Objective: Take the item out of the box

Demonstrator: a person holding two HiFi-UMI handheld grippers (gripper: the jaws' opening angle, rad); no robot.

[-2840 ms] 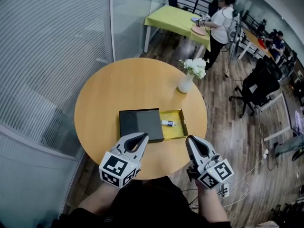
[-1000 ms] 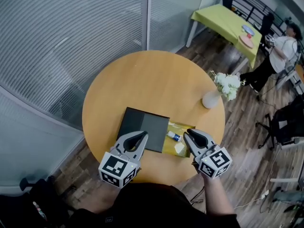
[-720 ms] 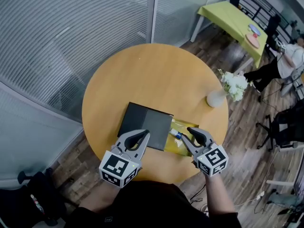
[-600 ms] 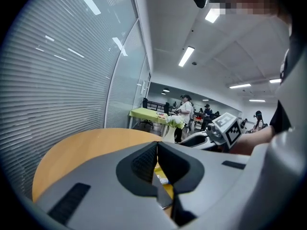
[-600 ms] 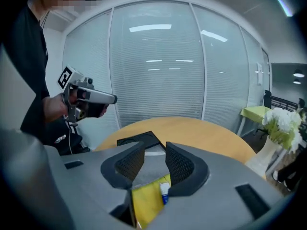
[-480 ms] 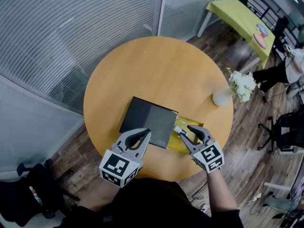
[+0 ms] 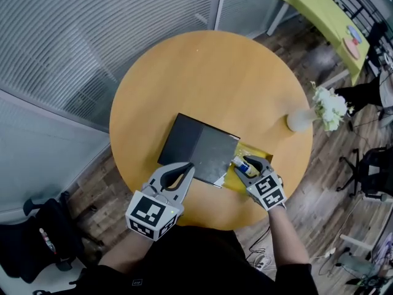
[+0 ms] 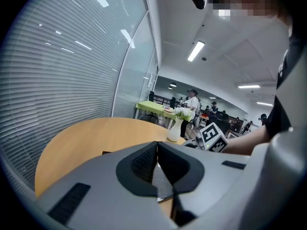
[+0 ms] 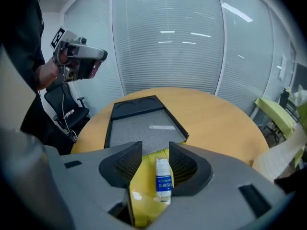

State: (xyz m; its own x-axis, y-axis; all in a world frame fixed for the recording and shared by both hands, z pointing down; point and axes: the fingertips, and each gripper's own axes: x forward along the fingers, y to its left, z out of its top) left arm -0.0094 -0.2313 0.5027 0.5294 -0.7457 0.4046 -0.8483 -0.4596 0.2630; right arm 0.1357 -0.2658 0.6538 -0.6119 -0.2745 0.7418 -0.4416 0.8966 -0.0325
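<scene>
While the right gripper [image 9: 156,146], jaws just opened, straddles the tube [image 9: 163,176] lying in the box [image 9: 136,202] at the table's [image 7: 184,72] near right, lower squarely and pinch mid-body; the left gripper [image 8: 157,150] is clenched, empty.

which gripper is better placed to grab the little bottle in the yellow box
Right. The right gripper straddles the small white blue-labelled bottle in the yellow box; its fingers have just been opening, not gripping it. The left gripper is shut, by the black rectangular lid.
</scene>
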